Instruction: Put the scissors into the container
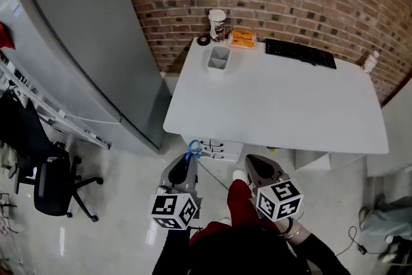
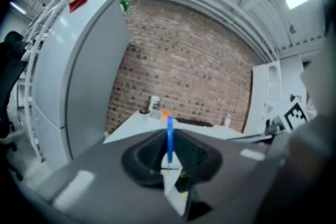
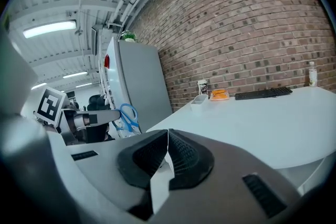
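- Left gripper: grey jaws pinch the thin blue-handled scissors, which are held off the smooth white tabletop, just before its near left corner.
- Step in hand: carry to the far left corner, centre over one compartment of the translucent rectangular plastic container, lower, then release.
- Right gripper: ribbed black pads pressed together, empty.
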A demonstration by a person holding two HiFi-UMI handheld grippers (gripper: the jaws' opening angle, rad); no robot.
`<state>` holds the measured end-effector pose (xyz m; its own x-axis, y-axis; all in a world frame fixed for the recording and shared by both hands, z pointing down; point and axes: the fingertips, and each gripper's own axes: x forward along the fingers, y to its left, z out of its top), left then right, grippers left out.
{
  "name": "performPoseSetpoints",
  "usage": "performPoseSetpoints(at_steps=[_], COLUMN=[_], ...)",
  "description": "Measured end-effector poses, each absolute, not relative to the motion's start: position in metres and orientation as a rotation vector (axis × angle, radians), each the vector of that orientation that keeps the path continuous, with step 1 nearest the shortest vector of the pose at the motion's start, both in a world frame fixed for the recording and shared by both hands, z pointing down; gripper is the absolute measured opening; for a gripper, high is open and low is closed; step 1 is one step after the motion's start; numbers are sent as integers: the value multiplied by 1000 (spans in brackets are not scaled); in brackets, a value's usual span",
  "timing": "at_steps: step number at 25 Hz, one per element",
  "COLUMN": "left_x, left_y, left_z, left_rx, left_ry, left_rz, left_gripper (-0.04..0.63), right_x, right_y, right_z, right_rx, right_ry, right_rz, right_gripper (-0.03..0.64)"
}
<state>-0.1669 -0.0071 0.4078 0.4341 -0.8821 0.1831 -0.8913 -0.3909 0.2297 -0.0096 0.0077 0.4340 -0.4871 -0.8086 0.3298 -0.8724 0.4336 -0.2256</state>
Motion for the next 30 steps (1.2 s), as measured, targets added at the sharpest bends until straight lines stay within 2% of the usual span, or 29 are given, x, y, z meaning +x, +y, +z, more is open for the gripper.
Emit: performPoseSetpoints(at_steps=[30], left_x=[-107], left_y=[-222], left_z=[419], left_rx=[2303], left_ry=[-1511], left_rz=[64], left_gripper=[38], right_x=[37], right_y=[-195], right_z=[456], right_rx=[1351], right_ry=[-2492], right_rz=[637], right_gripper=[9])
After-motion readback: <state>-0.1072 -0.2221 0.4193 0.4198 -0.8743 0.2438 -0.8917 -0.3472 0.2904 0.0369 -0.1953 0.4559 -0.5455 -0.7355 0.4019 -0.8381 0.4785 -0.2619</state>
